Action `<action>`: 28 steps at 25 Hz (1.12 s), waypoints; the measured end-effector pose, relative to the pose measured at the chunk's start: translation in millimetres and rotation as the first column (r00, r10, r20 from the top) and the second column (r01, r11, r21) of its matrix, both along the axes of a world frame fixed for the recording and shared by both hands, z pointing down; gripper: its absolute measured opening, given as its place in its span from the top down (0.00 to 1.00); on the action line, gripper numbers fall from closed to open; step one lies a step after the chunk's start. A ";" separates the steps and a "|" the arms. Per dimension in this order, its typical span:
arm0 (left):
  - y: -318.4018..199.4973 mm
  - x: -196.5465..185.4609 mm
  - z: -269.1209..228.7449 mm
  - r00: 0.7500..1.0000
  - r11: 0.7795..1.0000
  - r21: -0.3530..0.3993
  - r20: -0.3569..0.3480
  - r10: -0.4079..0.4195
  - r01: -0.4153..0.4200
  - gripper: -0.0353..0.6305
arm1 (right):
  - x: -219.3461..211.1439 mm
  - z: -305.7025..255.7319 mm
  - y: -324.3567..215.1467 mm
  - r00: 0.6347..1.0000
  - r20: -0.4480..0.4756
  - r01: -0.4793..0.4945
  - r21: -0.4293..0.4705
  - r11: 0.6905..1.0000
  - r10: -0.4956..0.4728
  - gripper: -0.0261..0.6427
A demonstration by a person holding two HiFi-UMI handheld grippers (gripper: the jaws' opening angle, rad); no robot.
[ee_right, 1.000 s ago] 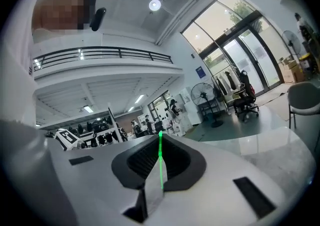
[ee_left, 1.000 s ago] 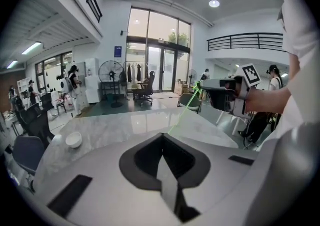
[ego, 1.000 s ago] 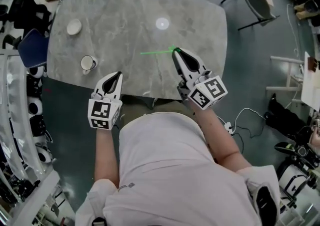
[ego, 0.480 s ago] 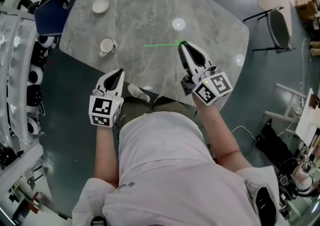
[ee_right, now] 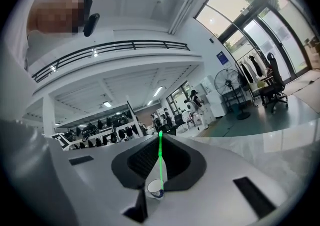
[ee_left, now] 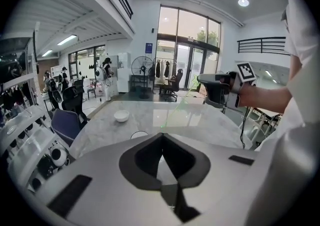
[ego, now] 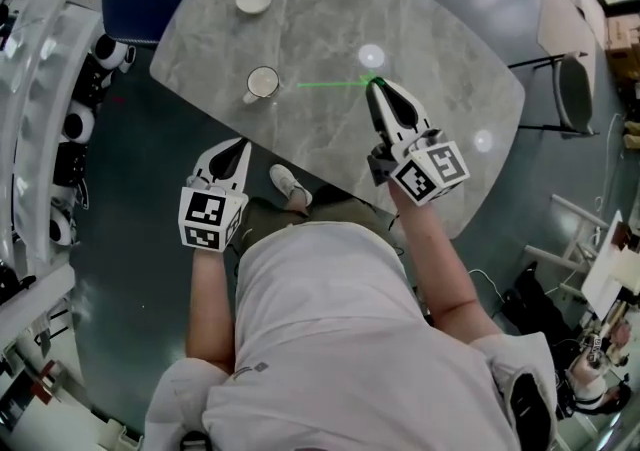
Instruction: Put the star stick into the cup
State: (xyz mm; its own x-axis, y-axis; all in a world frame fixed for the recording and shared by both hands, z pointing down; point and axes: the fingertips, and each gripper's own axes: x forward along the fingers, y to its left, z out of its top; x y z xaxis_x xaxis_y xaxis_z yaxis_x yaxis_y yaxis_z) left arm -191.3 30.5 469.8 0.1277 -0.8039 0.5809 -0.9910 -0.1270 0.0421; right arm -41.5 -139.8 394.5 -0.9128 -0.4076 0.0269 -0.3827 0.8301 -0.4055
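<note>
Our right gripper [ego: 372, 87] clamps the green star stick [ego: 330, 85] over the desk [ego: 450, 69], pointing toward the cup [ego: 262, 84]; its star is too small to make out. Our left gripper [ego: 238, 146] is closed, empty.

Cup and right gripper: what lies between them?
In the head view, only the green star stick, shut in the right gripper, reaches toward the cup, its tip short of it; otherwise bare table.

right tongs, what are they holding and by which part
The green star stick, pinched by one end in the right tongs; its free length points toward the cup. The left tongs hold nothing.
</note>
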 end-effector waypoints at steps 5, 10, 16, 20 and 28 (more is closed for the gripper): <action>13.1 -39.3 8.3 1.000 1.000 -0.015 -0.012 0.000 0.000 0.94 | -48.1 6.8 6.1 1.000 -0.004 0.010 -0.003 1.000 -0.010 0.92; 20.3 -67.9 17.8 1.000 1.000 -0.028 -0.027 -0.003 0.002 0.94 | -83.4 21.2 9.2 1.000 -0.022 0.019 -0.008 1.000 -0.019 0.92; 23.5 -94.5 27.8 0.999 0.999 -0.045 -0.039 -0.003 0.001 0.94 | -112.8 47.7 7.0 0.997 -0.066 0.028 -0.025 0.999 -0.029 0.92; 26.3 -106.7 34.3 0.999 0.998 -0.058 -0.040 -0.003 0.000 0.94 | -125.2 67.0 5.0 0.995 -0.094 0.029 -0.048 0.998 -0.034 0.92; 32.8 -119.8 43.5 0.999 0.997 -0.075 -0.049 -0.024 0.020 0.94 | -139.1 97.3 4.1 0.991 -0.128 0.037 -0.085 0.996 -0.048 0.92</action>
State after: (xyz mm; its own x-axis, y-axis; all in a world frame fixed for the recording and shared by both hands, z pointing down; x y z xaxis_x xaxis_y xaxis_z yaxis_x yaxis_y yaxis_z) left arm -311.1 63.3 513.3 0.1408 -0.7616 0.6325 -0.9900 -0.0998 0.1001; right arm -180.6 -135.8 491.8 -0.9157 -0.3604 0.1778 -0.4018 0.8127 -0.4221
